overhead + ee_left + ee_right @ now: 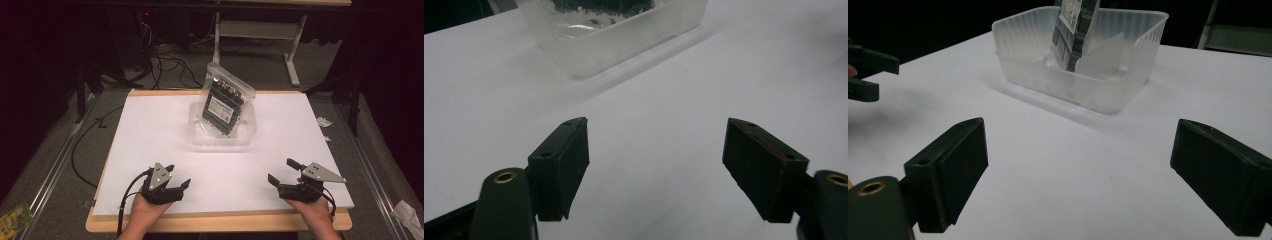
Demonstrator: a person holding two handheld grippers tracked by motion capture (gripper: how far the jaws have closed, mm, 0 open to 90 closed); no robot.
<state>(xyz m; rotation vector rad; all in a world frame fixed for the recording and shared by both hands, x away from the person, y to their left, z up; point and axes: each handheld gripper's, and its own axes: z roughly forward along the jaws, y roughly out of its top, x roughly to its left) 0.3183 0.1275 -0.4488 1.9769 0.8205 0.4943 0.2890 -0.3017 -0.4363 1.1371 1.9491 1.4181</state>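
Landmark: the clear tub (222, 134) sits on the white desk (150, 130), toward the far side and about midway across.
Bag: a clear bag (227, 97) of dark parts stands in the tub, leaning toward its far right, its top well above the rim; a white label shows on its face.
Your left hand-held gripper (176, 178): near the desk's front edge, well short of the tub and to its left; jaws spread apart with nothing between them.
Left gripper view: you look along the open jaws (656, 145) at the tub's near corner (614, 40), bare desk in between.
Your right hand-held gripper (283, 172): near the front edge too, well short of the tub and to its right; jaws wide apart, empty.
Right gripper view: the tub (1083, 85) lies ahead of the open jaws (1078, 160), the bag (1073, 30) upright inside it beside a thin divider; your left hand-held gripper's tips (870, 72) show at the left edge.
Contact: neither hand-held gripper touches the tub or the bag.
Beyond the tub: cables and a table frame on the floor past the desk.
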